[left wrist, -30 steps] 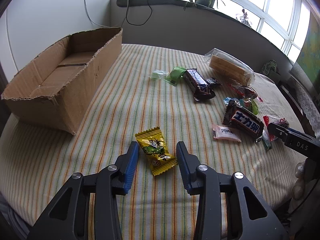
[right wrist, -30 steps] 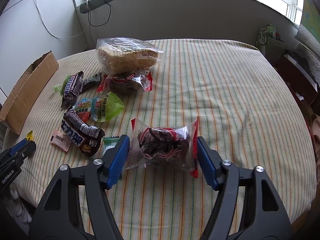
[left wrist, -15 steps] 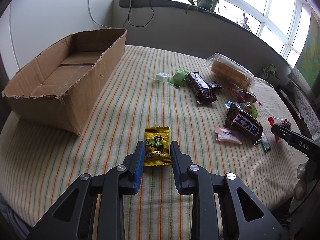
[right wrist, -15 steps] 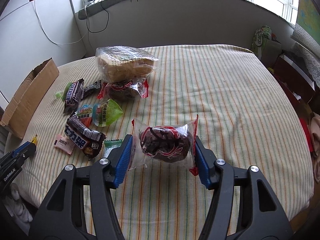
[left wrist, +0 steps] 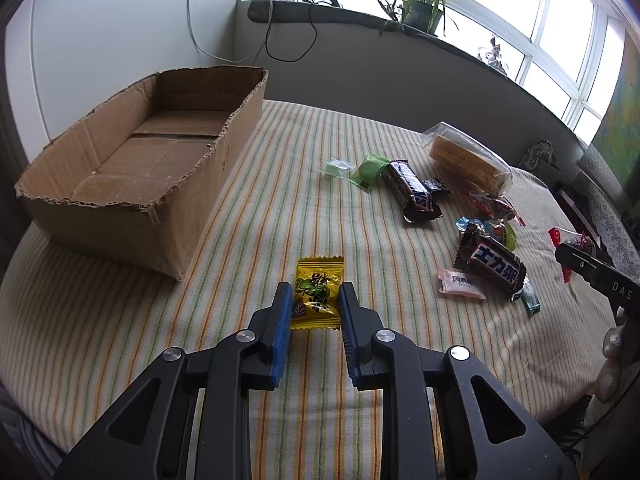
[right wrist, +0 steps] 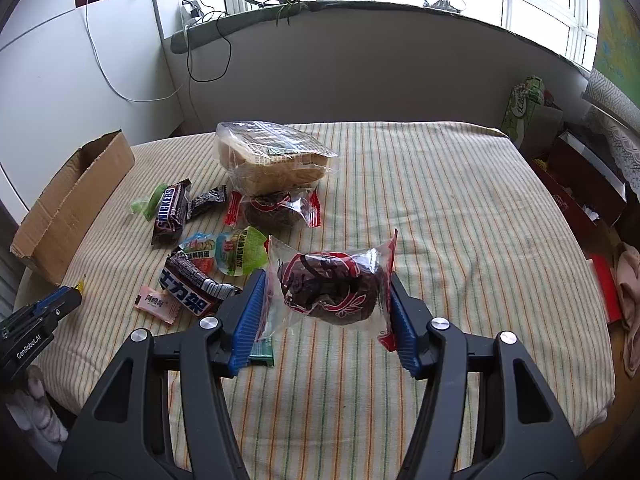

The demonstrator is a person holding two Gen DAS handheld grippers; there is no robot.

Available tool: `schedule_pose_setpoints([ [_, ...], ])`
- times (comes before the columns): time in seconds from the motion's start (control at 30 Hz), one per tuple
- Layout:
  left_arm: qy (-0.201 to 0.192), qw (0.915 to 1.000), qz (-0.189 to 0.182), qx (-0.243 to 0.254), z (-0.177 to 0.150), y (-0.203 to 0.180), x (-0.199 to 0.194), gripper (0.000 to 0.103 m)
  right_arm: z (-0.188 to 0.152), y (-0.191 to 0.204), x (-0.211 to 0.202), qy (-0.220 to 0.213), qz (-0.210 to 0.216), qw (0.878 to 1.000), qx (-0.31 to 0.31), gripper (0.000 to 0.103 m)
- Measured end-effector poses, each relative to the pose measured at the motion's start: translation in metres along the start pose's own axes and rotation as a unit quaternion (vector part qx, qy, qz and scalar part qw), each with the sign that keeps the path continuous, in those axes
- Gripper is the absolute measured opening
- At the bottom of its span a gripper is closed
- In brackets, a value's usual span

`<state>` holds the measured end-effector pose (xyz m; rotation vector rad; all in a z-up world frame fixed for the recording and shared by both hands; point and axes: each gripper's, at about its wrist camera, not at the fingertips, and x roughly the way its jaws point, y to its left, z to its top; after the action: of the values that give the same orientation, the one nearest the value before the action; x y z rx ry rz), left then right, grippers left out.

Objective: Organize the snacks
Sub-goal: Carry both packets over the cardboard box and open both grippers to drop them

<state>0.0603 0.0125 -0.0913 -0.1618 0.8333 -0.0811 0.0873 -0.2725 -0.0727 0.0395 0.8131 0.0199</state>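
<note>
We see the left gripper (left wrist: 313, 300) low over the striped tablecloth (left wrist: 248, 240), its blue pads on either side of a yellow candy packet (left wrist: 318, 290); the jaws are closing, and both pads already press the packet's edges. The packet's far end sticks out past the fingertips toward twelve o'clock. At ten o'clock from it sits an open cardboard box (left wrist: 160, 208), torn along its rim. From one to three o'clock the other snacks lie scattered: a small clear green sweet (left wrist: 338, 168), a green packet (left wrist: 370, 170), a Snickers bar (left wrist: 412, 192), a clear bag of wafer-like cake (left wrist: 466, 158) and a second chocolate bar with white characters (left wrist: 494, 266), with a pink sweet (left wrist: 460, 284) just beside it at its eight o'clock. In the right wrist view, the right gripper (right wrist: 326, 296) clamps a clear bag with red printing holding a dark round cake (right wrist: 332, 284), pads squeezing the bag's two sides, and the bag hangs clear of the cloth. At eleven o'clock from it lies a similar dark cake bag (right wrist: 274, 210), touching the wafer bag behind it. The left gripper's tip shows at the picture's nine o'clock edge.
</note>
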Motion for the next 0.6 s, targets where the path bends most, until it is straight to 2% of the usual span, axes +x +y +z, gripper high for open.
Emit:
schedule_pose_setpoints([
  [0.3, -0.040, 0.9991, 0.007, -0.010, 0.019, 0.012, -0.025, 0.022, 0.016, 0.036, -0.013, -0.018, 0.034, 0.999, -0.031, 0.060],
  [0.6, -0.076, 0.9962, 0.035, -0.026, 0.037, 0.043, -0.042, 0.022, 0.039, 0.113, -0.004, -0.027, 0.083, 0.992, -0.090, 0.060],
])
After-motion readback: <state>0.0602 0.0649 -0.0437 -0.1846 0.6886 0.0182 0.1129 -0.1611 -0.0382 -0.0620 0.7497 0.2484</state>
